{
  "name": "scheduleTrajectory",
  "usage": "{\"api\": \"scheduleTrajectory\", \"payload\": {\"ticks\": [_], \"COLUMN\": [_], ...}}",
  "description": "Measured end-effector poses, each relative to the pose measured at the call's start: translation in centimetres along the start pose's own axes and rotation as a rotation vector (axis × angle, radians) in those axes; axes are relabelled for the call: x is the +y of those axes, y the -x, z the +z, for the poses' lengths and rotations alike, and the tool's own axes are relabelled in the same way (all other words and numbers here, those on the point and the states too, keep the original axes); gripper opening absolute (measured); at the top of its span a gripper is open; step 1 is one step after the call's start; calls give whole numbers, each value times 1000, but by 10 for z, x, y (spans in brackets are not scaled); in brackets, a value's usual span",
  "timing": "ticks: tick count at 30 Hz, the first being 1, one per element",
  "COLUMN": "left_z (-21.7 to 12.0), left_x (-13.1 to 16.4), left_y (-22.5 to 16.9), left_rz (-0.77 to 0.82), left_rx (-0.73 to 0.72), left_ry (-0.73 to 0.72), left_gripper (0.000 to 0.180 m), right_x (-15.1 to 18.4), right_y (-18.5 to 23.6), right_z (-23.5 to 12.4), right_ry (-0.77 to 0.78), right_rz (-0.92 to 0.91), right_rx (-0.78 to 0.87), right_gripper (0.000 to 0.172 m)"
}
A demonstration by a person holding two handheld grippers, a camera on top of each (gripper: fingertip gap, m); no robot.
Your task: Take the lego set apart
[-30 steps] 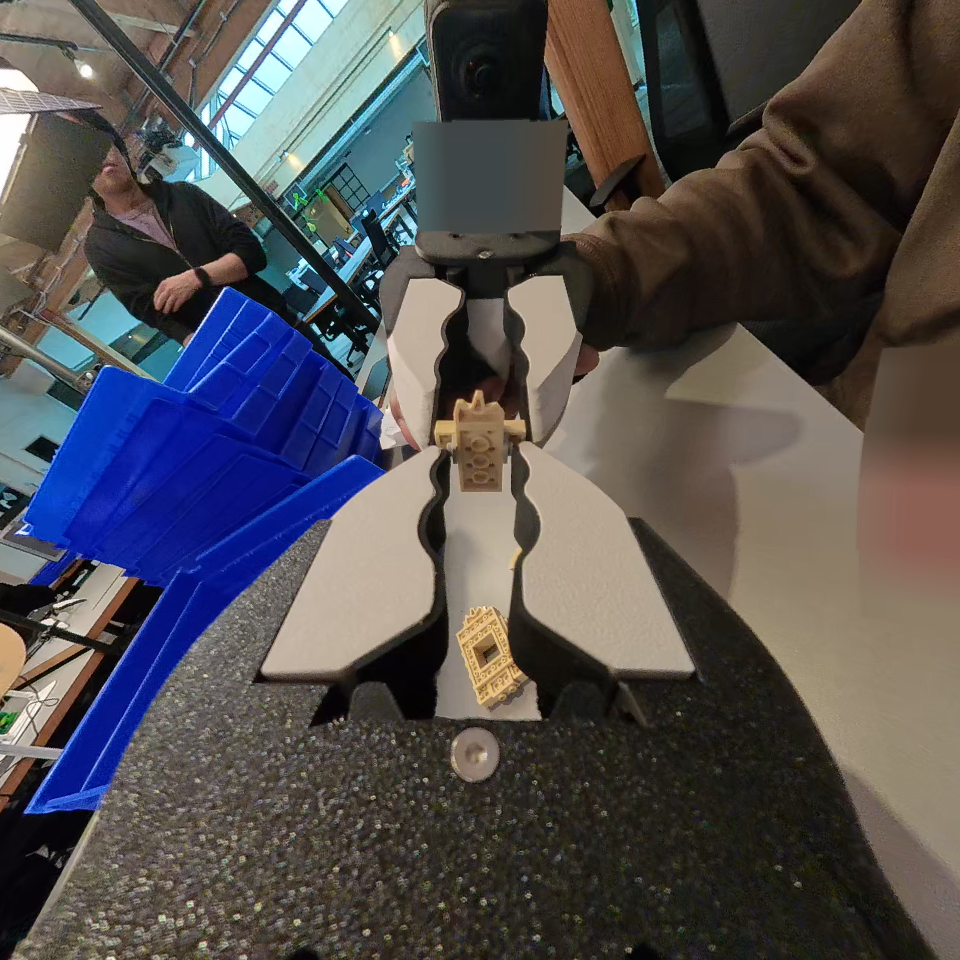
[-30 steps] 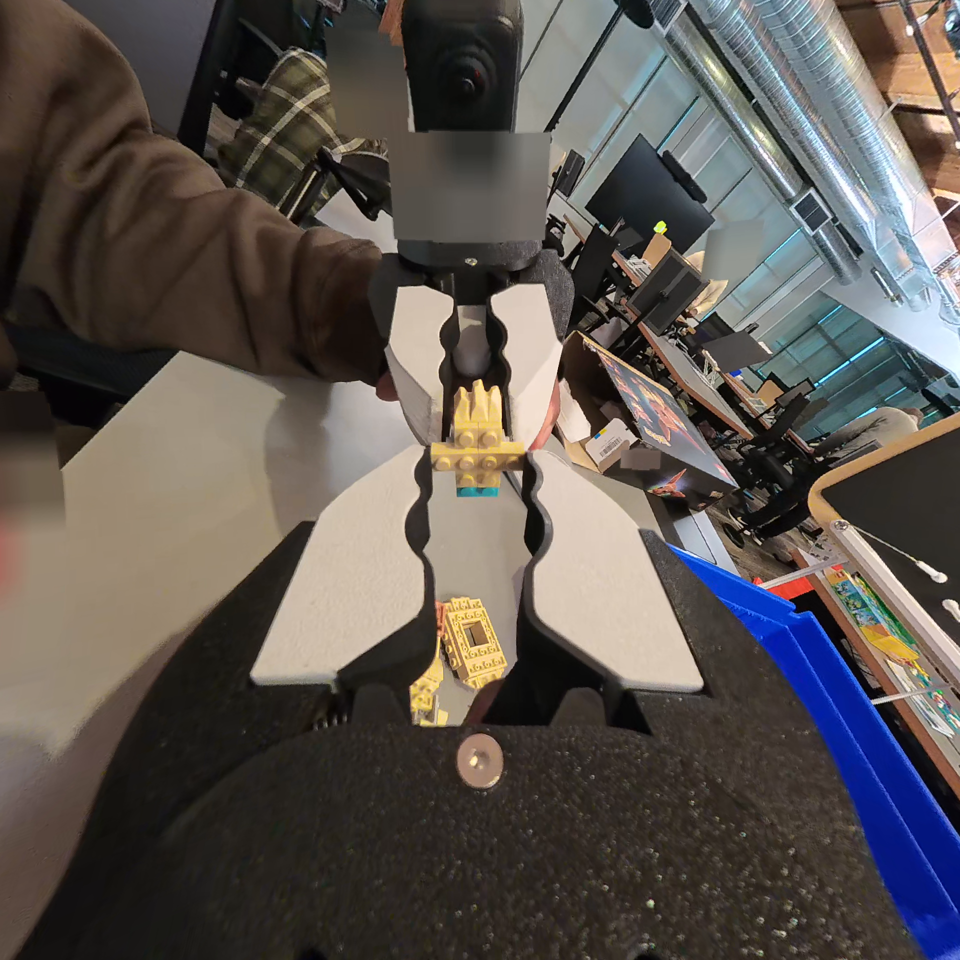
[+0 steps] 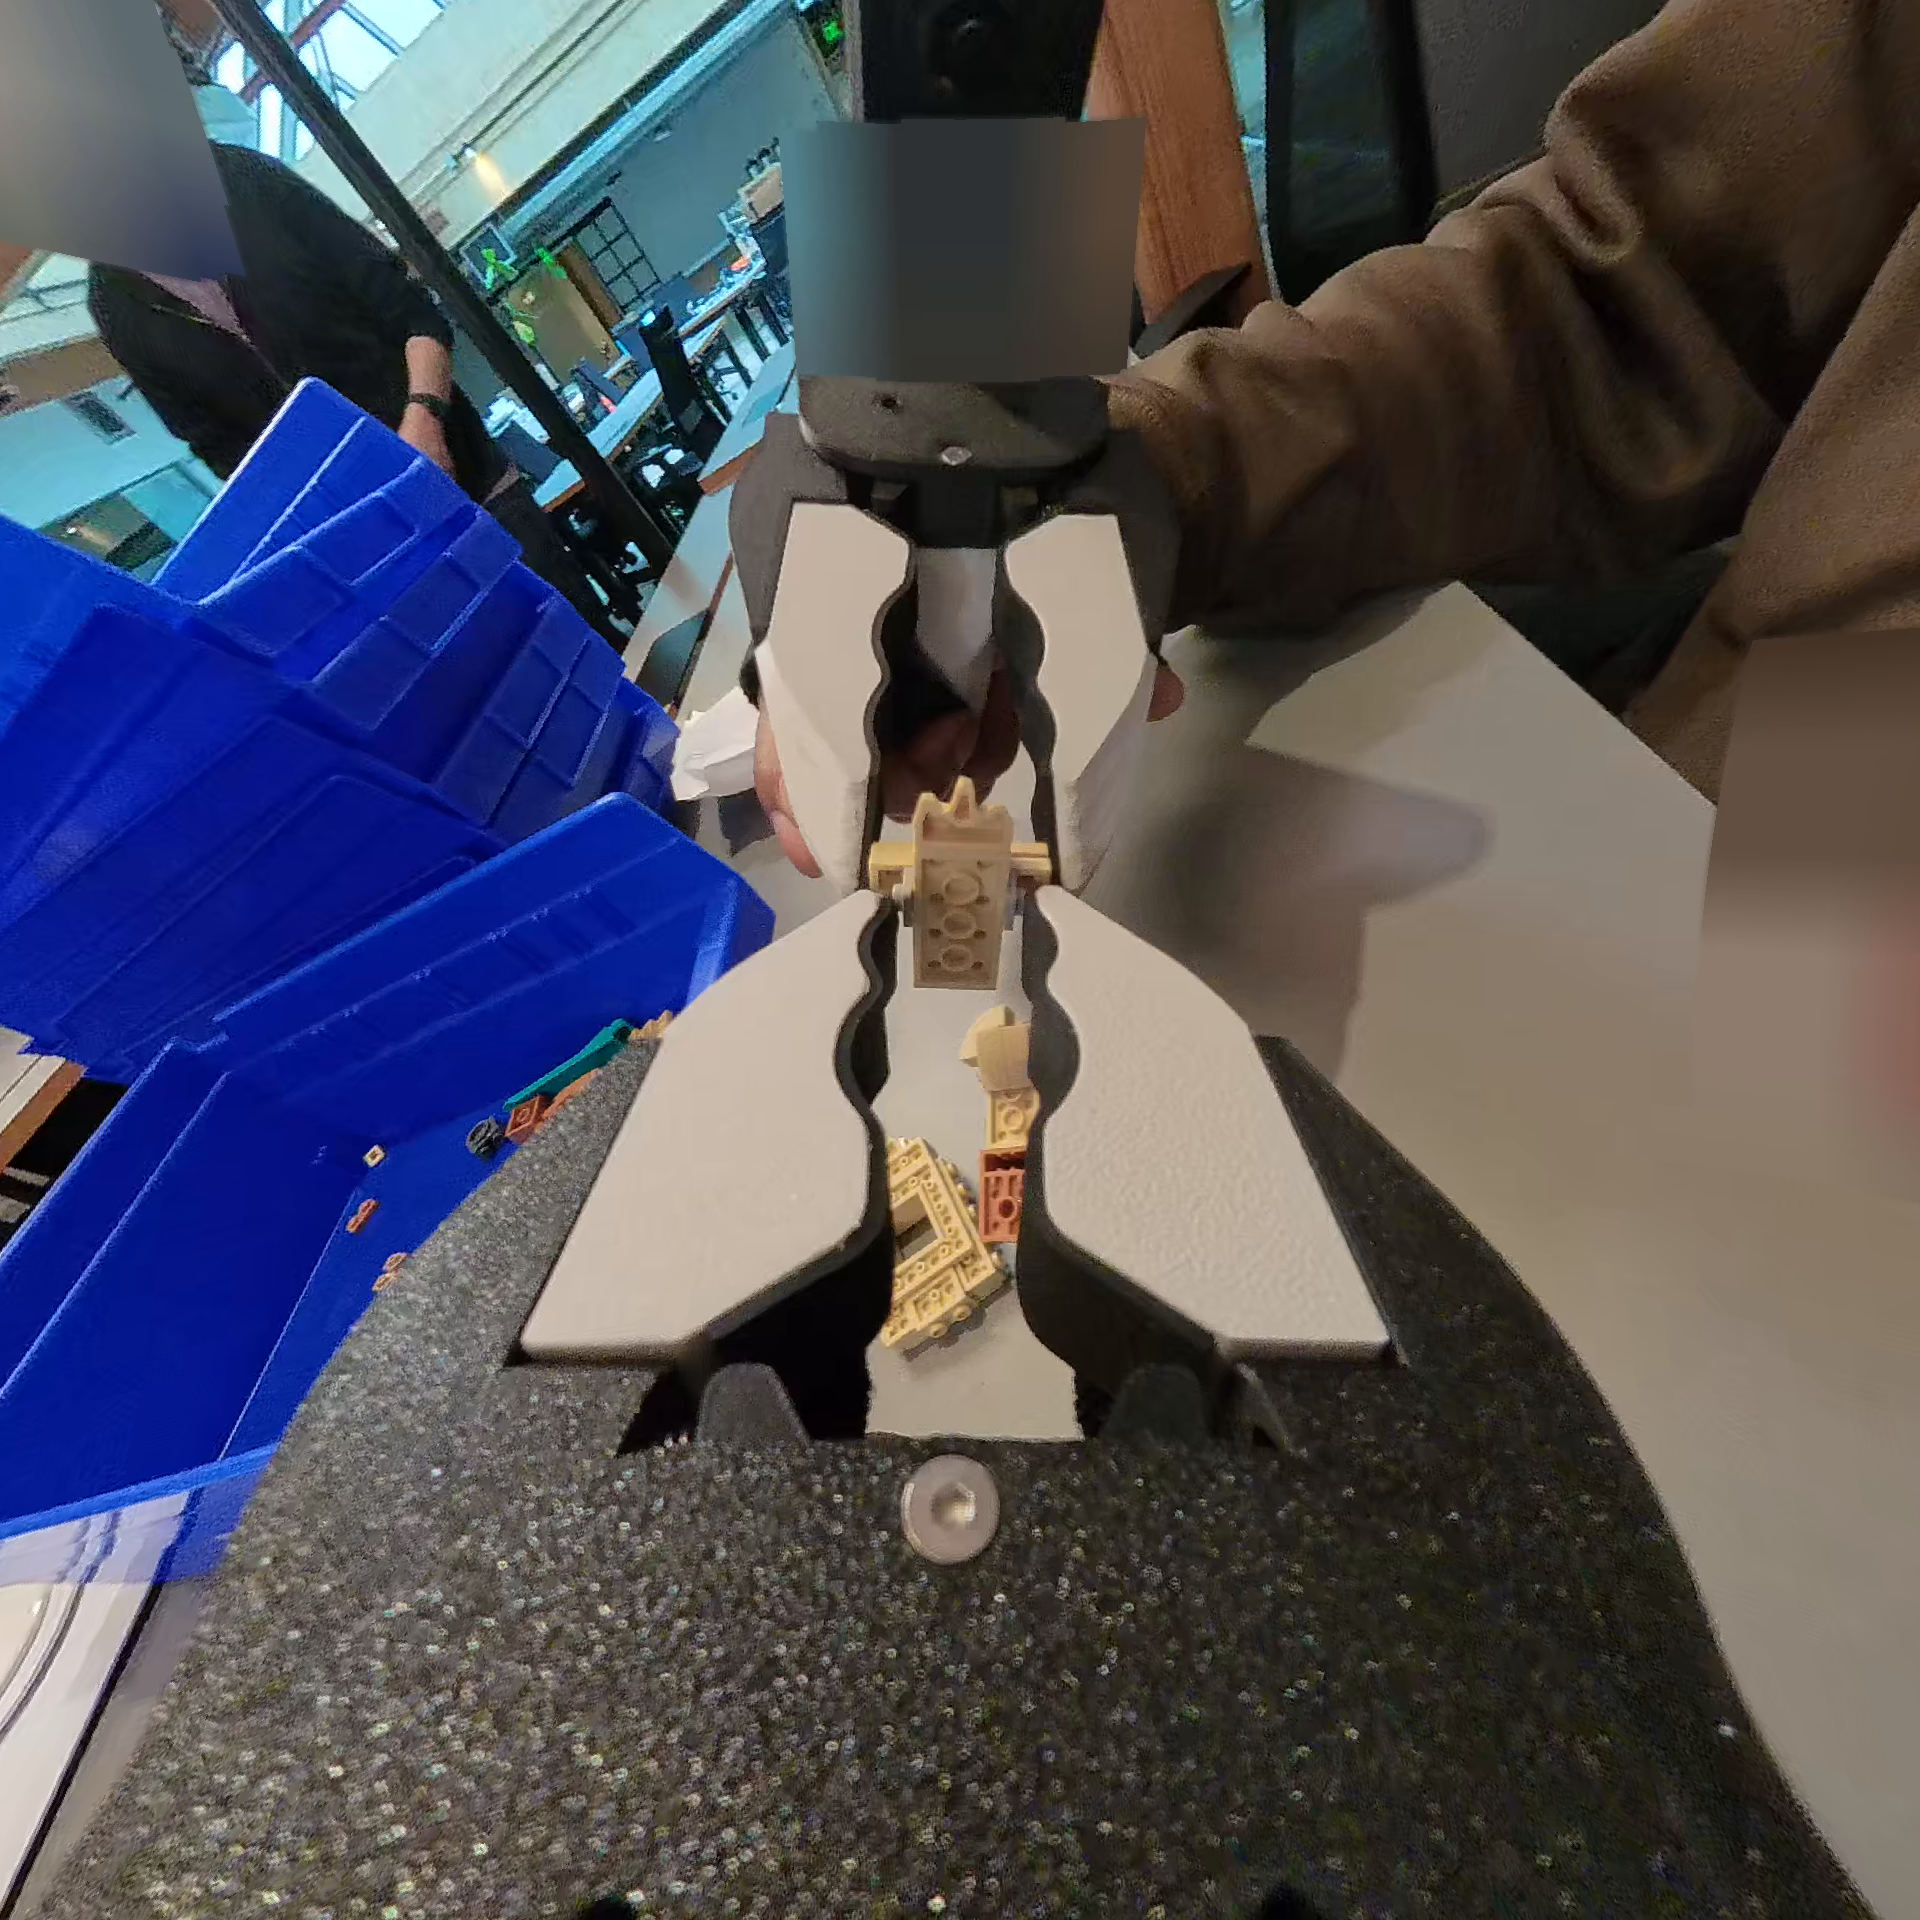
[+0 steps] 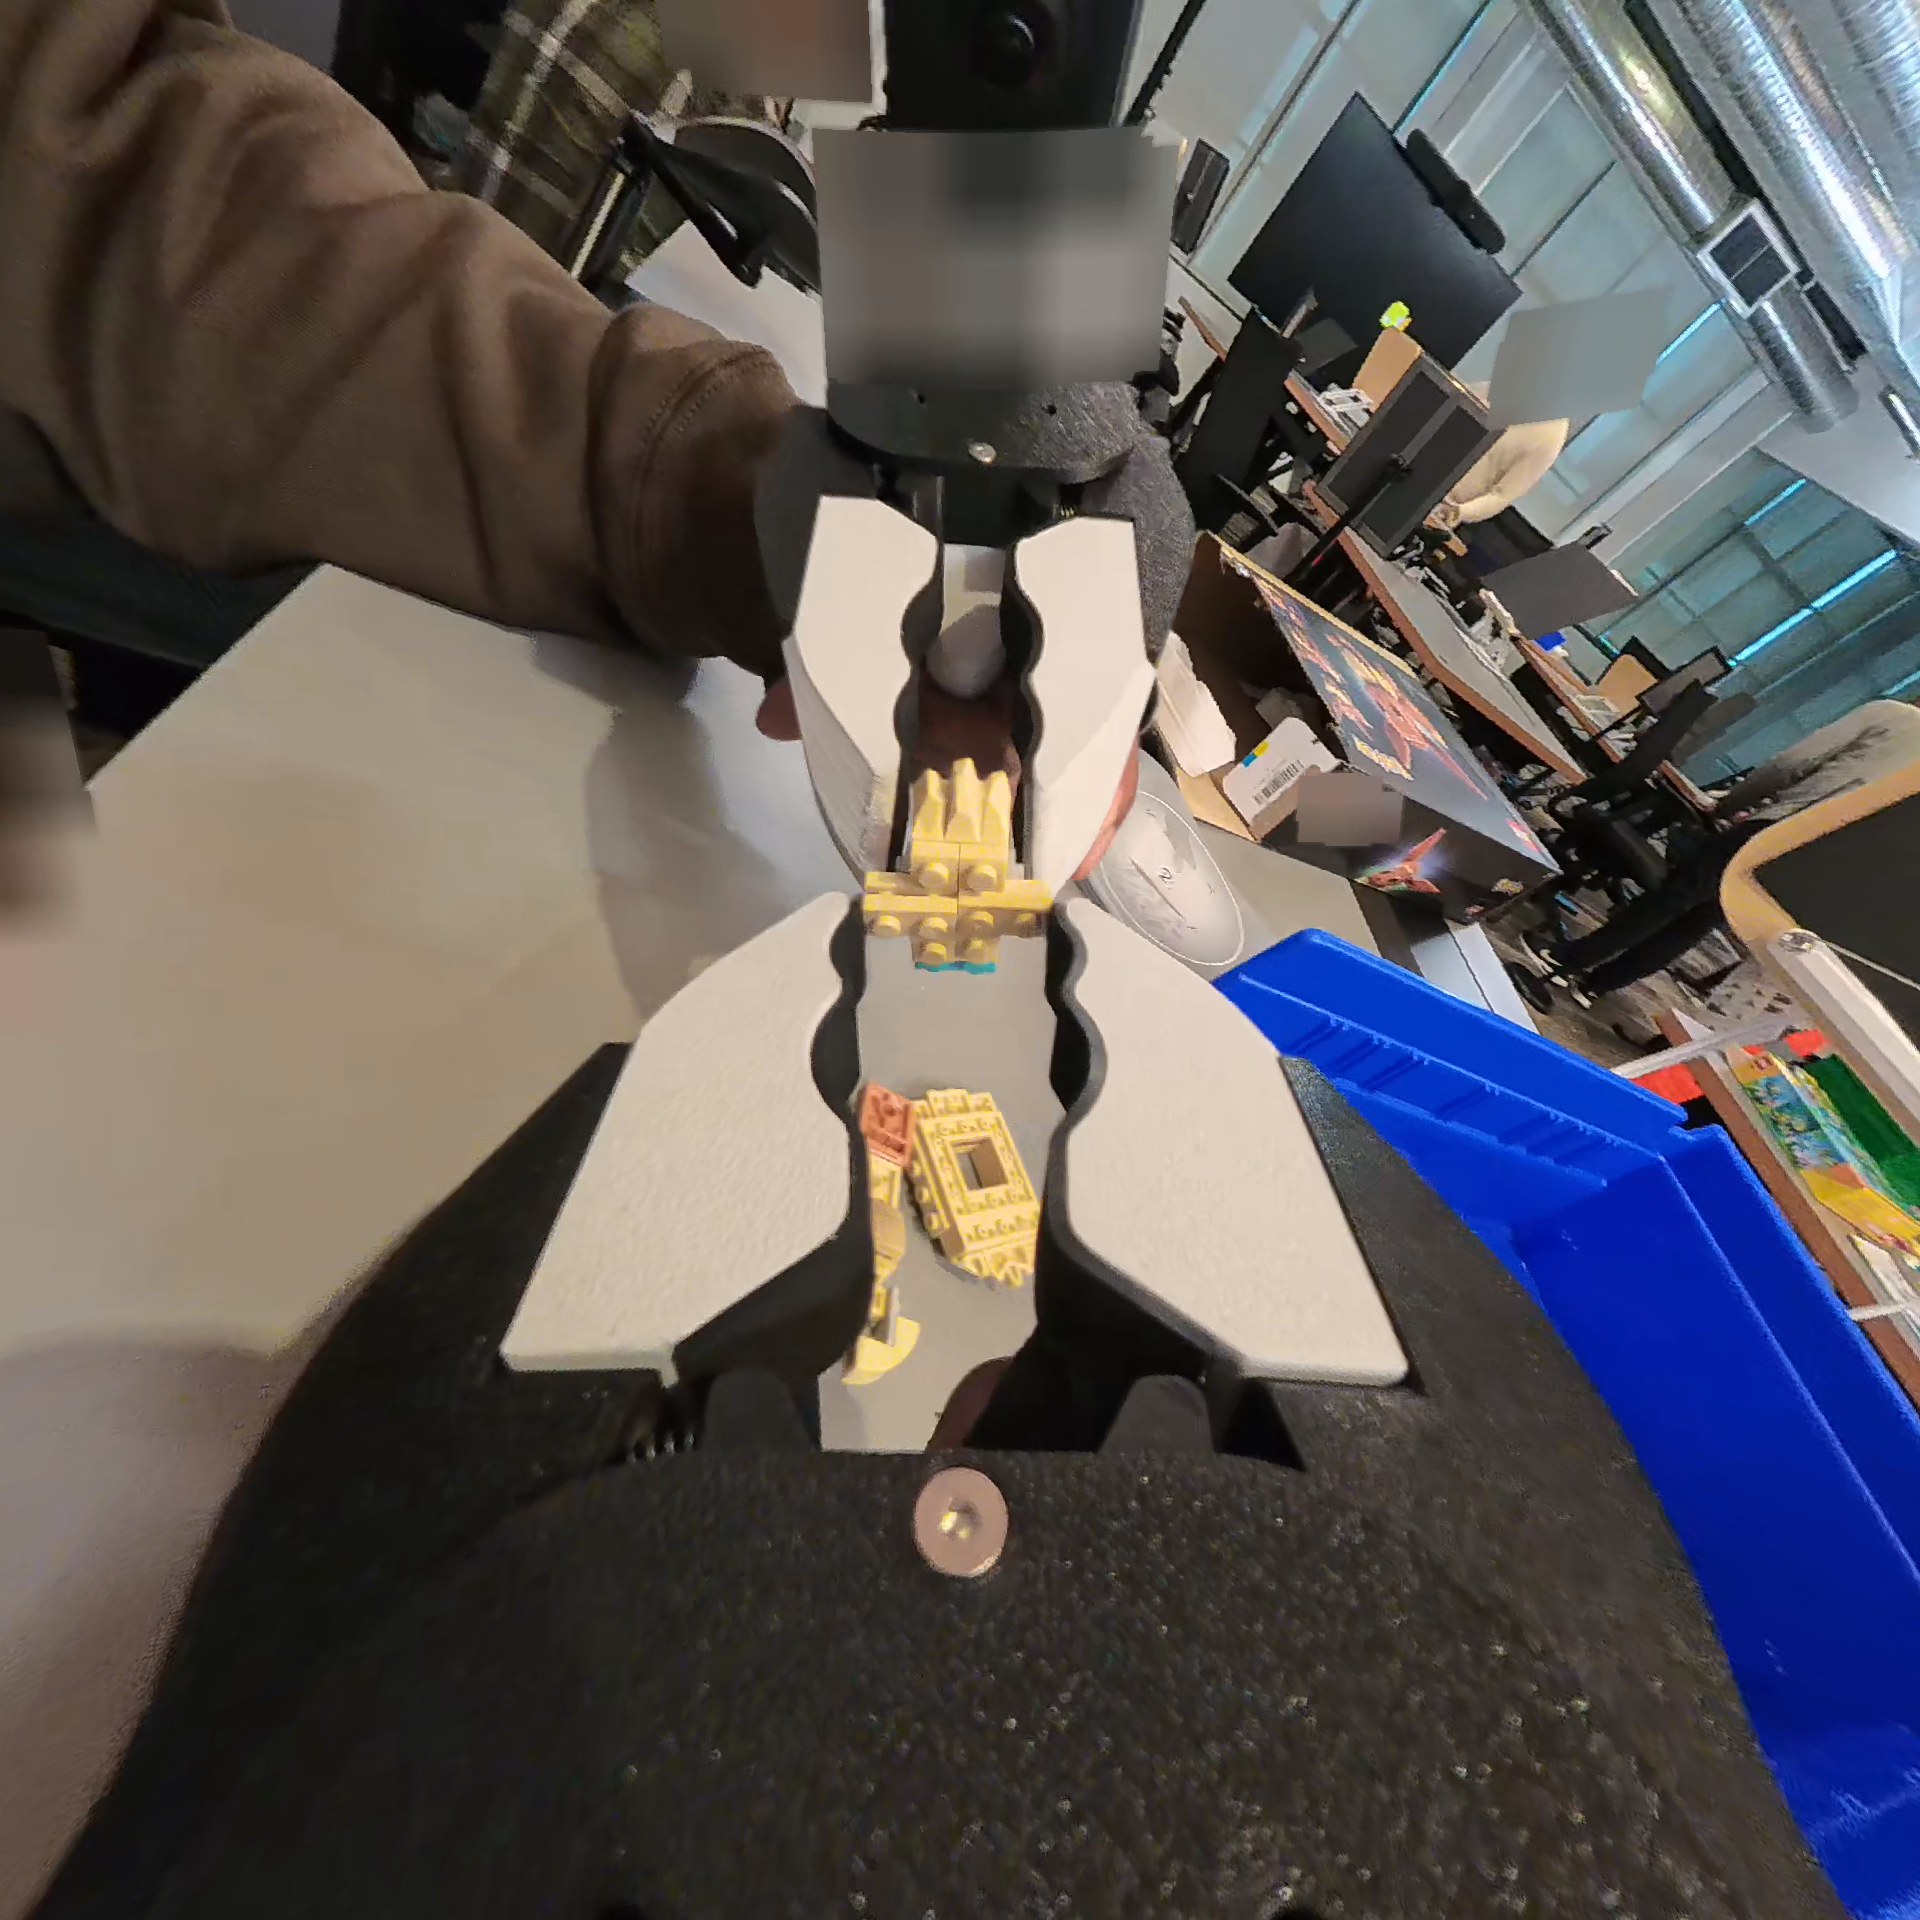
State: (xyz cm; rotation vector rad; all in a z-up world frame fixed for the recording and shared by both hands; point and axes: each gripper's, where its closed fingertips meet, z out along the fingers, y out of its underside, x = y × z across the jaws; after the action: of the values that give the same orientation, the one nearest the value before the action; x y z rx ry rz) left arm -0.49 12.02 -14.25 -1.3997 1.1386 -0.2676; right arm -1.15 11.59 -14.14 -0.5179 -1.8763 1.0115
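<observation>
Above the square tan frame (image 4: 977,1184), both grippers (image 3: 951,904) (image 4: 956,914) clamp one tan brick assembly (image 4: 956,894); keep tips aligned, squeeze evenly.

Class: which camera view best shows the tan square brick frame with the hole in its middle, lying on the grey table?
The right wrist view: the tan square brick frame shows nearly whole, hole included. In the left wrist view, the frame is partly hidden behind a finger.
</observation>
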Motion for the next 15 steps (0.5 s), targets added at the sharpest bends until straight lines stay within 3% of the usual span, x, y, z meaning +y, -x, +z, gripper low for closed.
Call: {"api": "scheduleTrajectory", "payload": {"ticks": [6,15], "left_z": [2,-8], "left_x": [12,36], "left_y": [25,129], "left_rz": [-53,-66], "left_rx": [-80,-354], "left_ry": [-5,124], "left_gripper": [23,22], "right_x": [16,41], "right_y": [-26,-124], "right_z": [5,21], "right_ry": [42,176], "right_rz": [-15,-60], "right_rx": [36,172], "right_gripper": [33,22]}}
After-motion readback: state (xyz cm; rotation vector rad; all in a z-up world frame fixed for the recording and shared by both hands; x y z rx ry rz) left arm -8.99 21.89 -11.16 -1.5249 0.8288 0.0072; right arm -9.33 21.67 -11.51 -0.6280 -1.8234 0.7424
